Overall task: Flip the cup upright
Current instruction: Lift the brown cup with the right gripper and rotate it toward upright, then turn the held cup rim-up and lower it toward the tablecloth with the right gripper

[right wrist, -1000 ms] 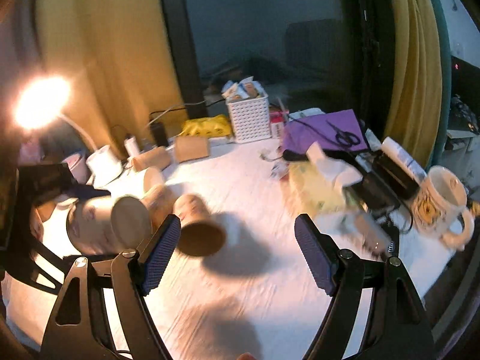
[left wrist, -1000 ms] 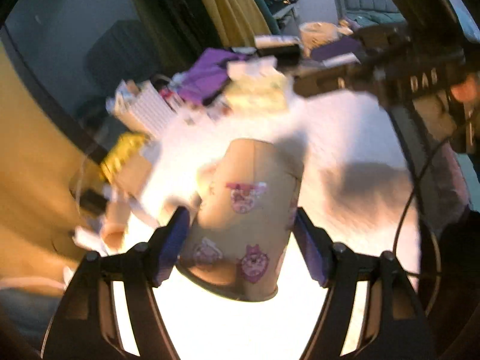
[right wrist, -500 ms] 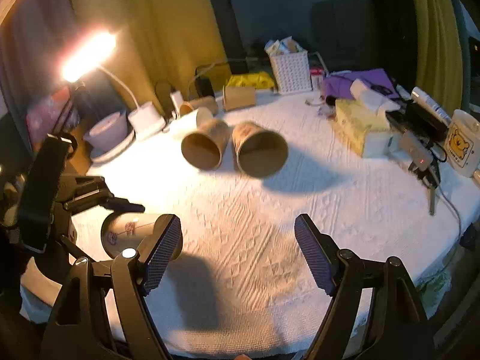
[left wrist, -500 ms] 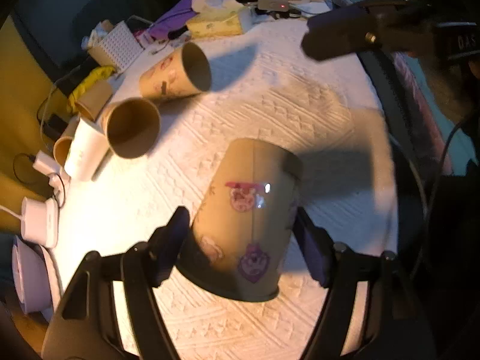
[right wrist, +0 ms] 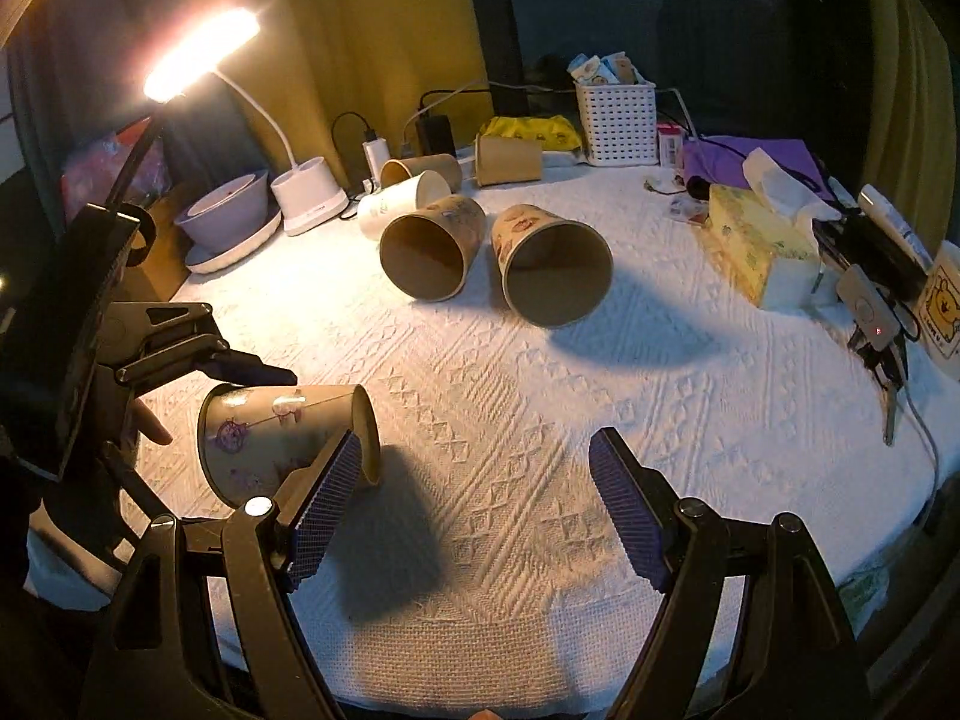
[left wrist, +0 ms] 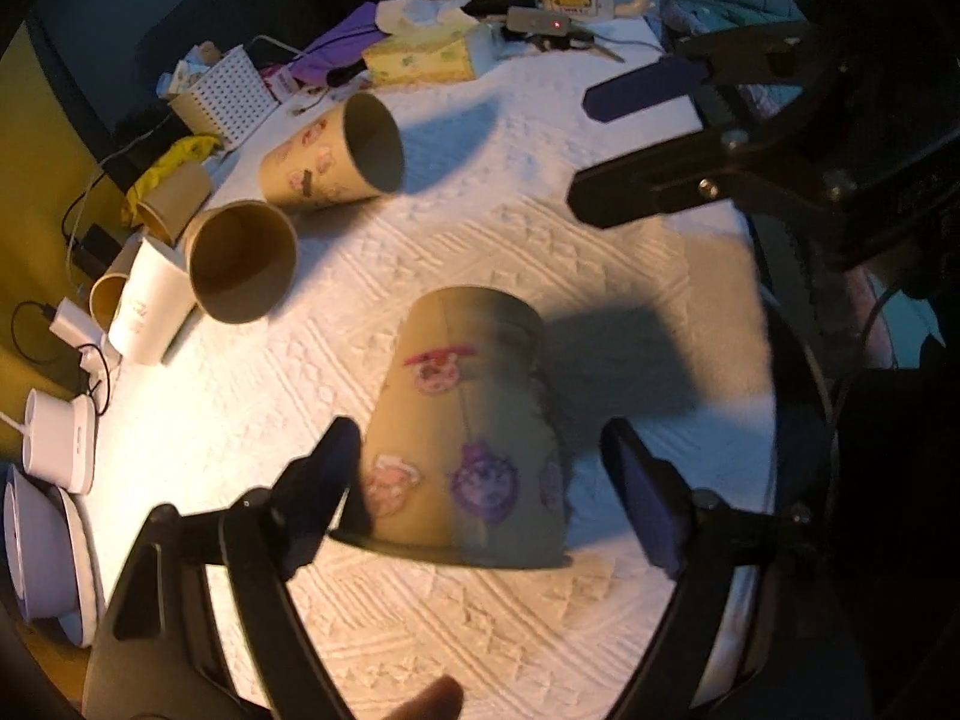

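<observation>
The cup (left wrist: 474, 420) was a brown paper one with cartoon stickers on its side. It was between the two fingers of the left tool (left wrist: 480, 480), above the white textured cloth (left wrist: 540, 240) that covered the worktop. In the left wrist view its closed base pointed away from the camera and its wide rim came toward the camera. In the right wrist view the same cup (right wrist: 282, 438) lay nearly on its side in the air, with the base toward the person and the mouth toward the middle of the worktop.

The left finger touched the cup wall near the rim. The right finger seemed to stand a little apart from the wall, so I could not tell if the left tool was really clamped on the cup or already loosening. The right tool (right wrist: 474, 504) had its fingers wide apart and held nothing; it hung over bare cloth beside the cup.

By my judgement, such a cup is very light and thin. It will bend or crush easily under a strong squeeze, and the smooth paper can slip. The rolled rim is the stiffest part, so the best hold is across the wall just under the rim, with only gentle pressure. Because it weighs so little, it may tip or roll when it is put down, as the two other cups (right wrist: 492, 258) lying further back suggest.
</observation>
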`<state>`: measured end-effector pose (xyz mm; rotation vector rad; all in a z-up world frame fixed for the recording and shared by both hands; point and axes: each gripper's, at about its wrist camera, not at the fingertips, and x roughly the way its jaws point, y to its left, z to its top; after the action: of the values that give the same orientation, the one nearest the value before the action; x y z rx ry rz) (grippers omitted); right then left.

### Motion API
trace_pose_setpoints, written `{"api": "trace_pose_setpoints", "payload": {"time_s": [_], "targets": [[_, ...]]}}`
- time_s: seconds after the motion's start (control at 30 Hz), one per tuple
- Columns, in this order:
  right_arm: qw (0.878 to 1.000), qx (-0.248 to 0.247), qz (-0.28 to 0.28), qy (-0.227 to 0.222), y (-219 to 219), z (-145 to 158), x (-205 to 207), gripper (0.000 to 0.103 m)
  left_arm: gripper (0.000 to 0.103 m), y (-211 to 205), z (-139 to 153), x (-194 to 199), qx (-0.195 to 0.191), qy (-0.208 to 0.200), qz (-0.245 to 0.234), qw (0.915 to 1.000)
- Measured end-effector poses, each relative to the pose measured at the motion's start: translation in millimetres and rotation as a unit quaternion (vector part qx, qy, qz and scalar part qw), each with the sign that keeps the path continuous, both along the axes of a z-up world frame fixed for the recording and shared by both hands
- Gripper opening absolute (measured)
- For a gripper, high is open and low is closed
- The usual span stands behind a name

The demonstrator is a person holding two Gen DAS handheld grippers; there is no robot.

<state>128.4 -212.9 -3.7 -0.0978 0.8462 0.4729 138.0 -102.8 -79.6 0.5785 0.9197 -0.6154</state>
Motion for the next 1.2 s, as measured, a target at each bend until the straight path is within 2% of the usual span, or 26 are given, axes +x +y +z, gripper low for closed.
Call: {"api": "trace_pose_setpoints", "payload": {"time_s": [0.13, 0.3, 0.37, 0.47, 0.53, 0.67, 0.83, 1.03, 1.2], "targets": [[1.000, -0.006, 0.026, -0.002, 6.1, 2.5, 0.3, 0.081, 0.083, 10.1, 14.2, -6.8, -0.039, -0.011, 0.016, 0.9991], [0.995, -0.041, 0.091, -0.016, 26.2, 6.9, -4.5, 0.081, 0.083, 36.9, 30.1, -23.0, -0.094, -0.014, 0.062, 0.9935], [0.990, -0.057, 0.130, -0.022, 35.8, 9.5, -7.6, 0.081, 0.083, 51.4, 32.7, -34.7, -0.124, -0.012, 0.089, 0.9882], [0.979, -0.084, 0.186, -0.022, 52.7, 12.1, -10.5, 0.081, 0.083, 75.9, 32.3, -55.1, -0.173, -0.025, 0.132, 0.9757], [0.969, -0.108, 0.220, -0.023, 64.8, 11.9, -13.0, 0.081, 0.083, 94.1, 29.0, -67.3, -0.210, -0.033, 0.166, 0.9631], [0.942, -0.164, 0.291, -0.021, 92.4, 8.1, -20.8, 0.081, 0.083, 122.5, 14.7, -79.6, -0.273, -0.025, 0.208, 0.9391], [0.907, -0.234, 0.348, -0.033, 120.7, 1.4, -28.9, 0.081, 0.083, 137.9, -1.8, -90.9, -0.313, -0.020, 0.223, 0.9231], [0.863, -0.319, 0.391, -0.024, 139.5, -13.0, -34.3, 0.081, 0.083, 150.0, -3.5, -97.3, -0.342, -0.031, 0.225, 0.9116], [0.809, -0.393, 0.435, -0.029, 152.0, -21.9, -39.2, 0.081, 0.083, 155.3, -3.0, -97.8, -0.354, -0.032, 0.232, 0.9054]]}}
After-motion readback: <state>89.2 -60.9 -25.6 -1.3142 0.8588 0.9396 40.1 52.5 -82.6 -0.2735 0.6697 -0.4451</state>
